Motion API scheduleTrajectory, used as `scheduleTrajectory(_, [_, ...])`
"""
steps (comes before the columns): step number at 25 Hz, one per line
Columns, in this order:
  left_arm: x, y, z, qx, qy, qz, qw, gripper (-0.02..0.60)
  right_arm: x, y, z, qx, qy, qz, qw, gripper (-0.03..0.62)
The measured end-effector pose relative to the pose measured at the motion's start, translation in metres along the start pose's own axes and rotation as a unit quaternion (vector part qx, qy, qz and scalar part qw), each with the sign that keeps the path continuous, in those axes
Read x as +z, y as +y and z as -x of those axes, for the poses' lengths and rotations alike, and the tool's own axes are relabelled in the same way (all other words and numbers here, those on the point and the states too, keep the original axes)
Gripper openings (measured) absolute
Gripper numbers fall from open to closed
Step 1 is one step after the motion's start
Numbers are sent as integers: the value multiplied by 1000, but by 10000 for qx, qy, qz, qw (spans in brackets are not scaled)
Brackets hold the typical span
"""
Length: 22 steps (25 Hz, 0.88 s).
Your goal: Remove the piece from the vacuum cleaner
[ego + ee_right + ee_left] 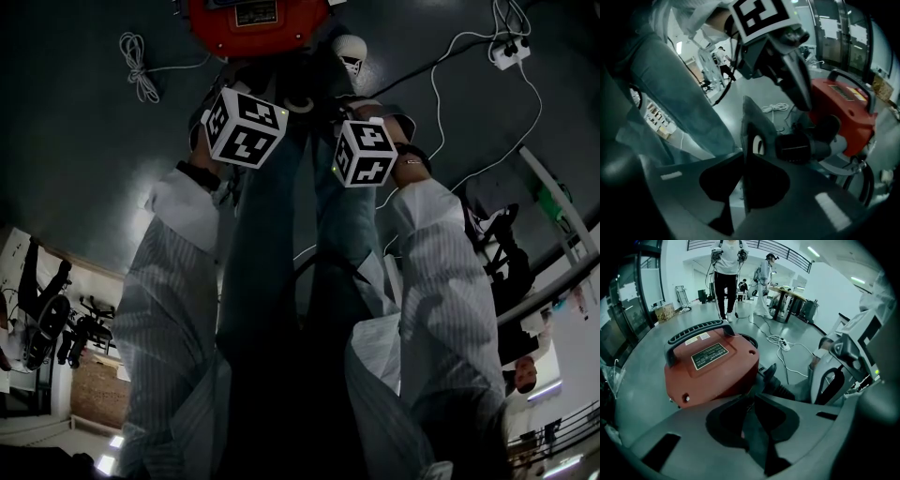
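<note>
The left tool (753,398) has its jaws clenched together. The tips sit just below the lower edge of the red vacuum (710,364). That area is dark, so whether anything is nipped at the tips cannot be made out. The black hose (777,389) leaves the vacuum just right of the tips. The rest of its run is cut off by the tool's own body.

The right tool (746,123) has its jaws closed flat against each other, seen edge-on as one thin upright blade. The hose's ribbed cuff (801,146) lies just right of the blade. Contact between them cannot be confirmed. The cuff is joined to the vacuum, ahead and to the right of this tool. The left tool's dark body slants down from above and covers part of the vacuum's top.

In the head view only the marker cubes (246,125) of both tools show, and the jaws are hidden beyond them. The vacuum lies ahead of both tools, cut off by the top edge. The person's legs (272,281) fill the centre. The floor (75,141) is dim.
</note>
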<state>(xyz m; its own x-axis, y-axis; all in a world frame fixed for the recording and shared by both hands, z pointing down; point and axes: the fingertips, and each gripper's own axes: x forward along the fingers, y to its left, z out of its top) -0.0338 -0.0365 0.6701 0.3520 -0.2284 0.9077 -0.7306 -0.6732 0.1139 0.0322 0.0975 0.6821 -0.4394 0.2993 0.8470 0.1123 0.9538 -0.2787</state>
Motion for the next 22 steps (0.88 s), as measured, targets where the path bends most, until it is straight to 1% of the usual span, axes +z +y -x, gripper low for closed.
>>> scheduleTrajectory(2, [-1,-1,-1,-2,-10,-3,10000,57,-7,20,-6,124,70,51,9999,23])
scheduleTrajectory(4, [0,-1,-1,-22,-57,100,9999,57,-9,29,-7,33,-10,-255,9997,23])
scheduleTrajectory(7, [6,4,7,-32,-202,416,9989,57,-2,24,4,-234,-240,-763,9965,23])
scheduleTrajectory(9, [17,9,24,64,-482,618,9969,57,5,17,18,-431,-413,-1012,9931,23])
scheduleTrajectory(11, [31,16,52,272,-924,796,9922,57,12,12,39,-656,-593,-1273,9879,23])
scheduleTrajectory(13, [41,27,92,582,-1352,1021,9838,57,23,8,65,-890,-805,-1573,9802,23])
scheduleTrajectory(14, [47,33,115,751,-1554,1144,9783,57,30,7,82,-1011,-918,-1715,9757,23])
scheduleTrajectory(18, [68,52,218,1411,-2275,1612,9499,57,66,6,162,-1542,-1356,-2123,9554,23])
scheduleTrajectory(20, [78,52,270,1663,-2558,1722,9366,57,91,8,206,-1795,-1635,-2304,9423,23])
scheduleTrajectory(22, [87,45,320,1812,-2803,1776,9258,57,121,15,251,-1988,-1943,-2541,9264,23])
